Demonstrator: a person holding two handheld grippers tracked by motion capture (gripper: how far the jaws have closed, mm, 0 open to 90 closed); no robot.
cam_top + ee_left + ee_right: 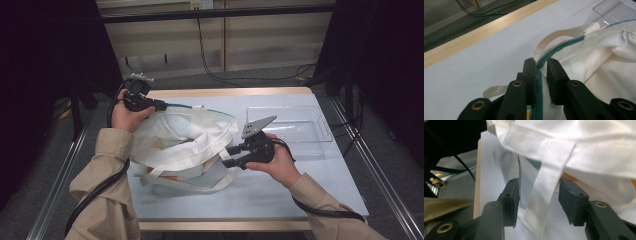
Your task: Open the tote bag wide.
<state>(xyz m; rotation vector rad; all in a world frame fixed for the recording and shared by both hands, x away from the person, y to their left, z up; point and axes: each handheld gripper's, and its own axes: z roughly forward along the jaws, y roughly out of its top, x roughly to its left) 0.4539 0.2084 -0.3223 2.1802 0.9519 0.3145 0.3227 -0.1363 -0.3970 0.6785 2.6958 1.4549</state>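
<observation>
A white tote bag (185, 140) with a green-trimmed rim (564, 45) lies crumpled on the pale blue table (280, 190). At the bag's far left corner my left gripper (162, 105) is shut on that rim; in the left gripper view the green trim runs between the two jaws of the left gripper (541, 62). On the bag's right side my right gripper (229, 156) stands open. A white handle strap (546, 182) hangs between the spread jaws of the right gripper (539, 187), touching neither pad. Something orange shows under the bag (586, 145).
A clear plastic tray (300, 125) sits at the table's far right, just behind my right hand. The table's wooden far edge (474, 35) runs close behind the left gripper. Cables trail across the floor beyond the table.
</observation>
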